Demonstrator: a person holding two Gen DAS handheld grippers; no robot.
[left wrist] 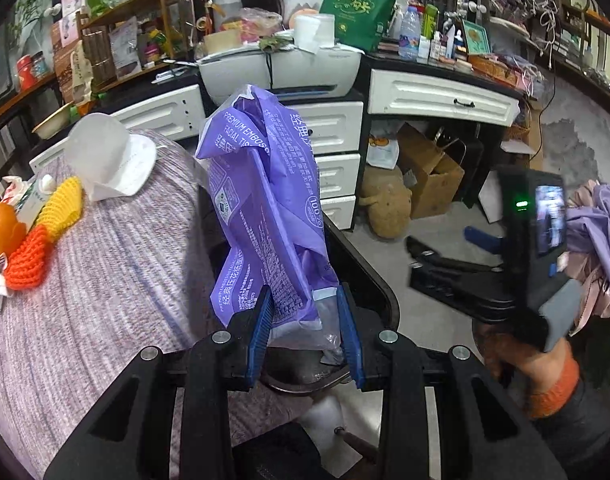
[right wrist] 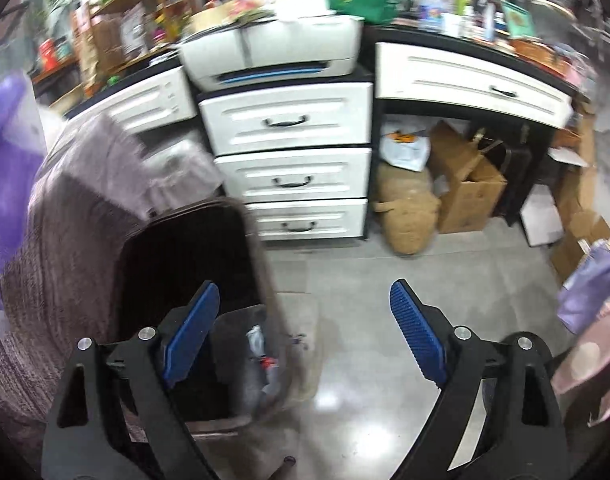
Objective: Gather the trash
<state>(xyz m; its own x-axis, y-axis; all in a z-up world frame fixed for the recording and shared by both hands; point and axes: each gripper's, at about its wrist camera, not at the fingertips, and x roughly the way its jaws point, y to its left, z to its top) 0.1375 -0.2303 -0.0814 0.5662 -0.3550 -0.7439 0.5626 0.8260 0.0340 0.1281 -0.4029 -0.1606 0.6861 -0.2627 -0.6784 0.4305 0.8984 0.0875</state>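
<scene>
My left gripper is shut on an empty purple facial-tissue wrapper and holds it upright above the rim of a dark trash bin. The wrapper shows as a purple blur at the left edge of the right wrist view. My right gripper is open and empty, low over the grey floor beside the same bin, which holds some clear plastic and small litter. The right gripper also shows in the left wrist view. A crumpled white plastic cup lid lies on the table.
A table with a grey-pink knitted cloth carries an orange toy, a yellow and orange knit piece and a small carton. White drawers and a printer stand behind. Cardboard boxes sit under the desk.
</scene>
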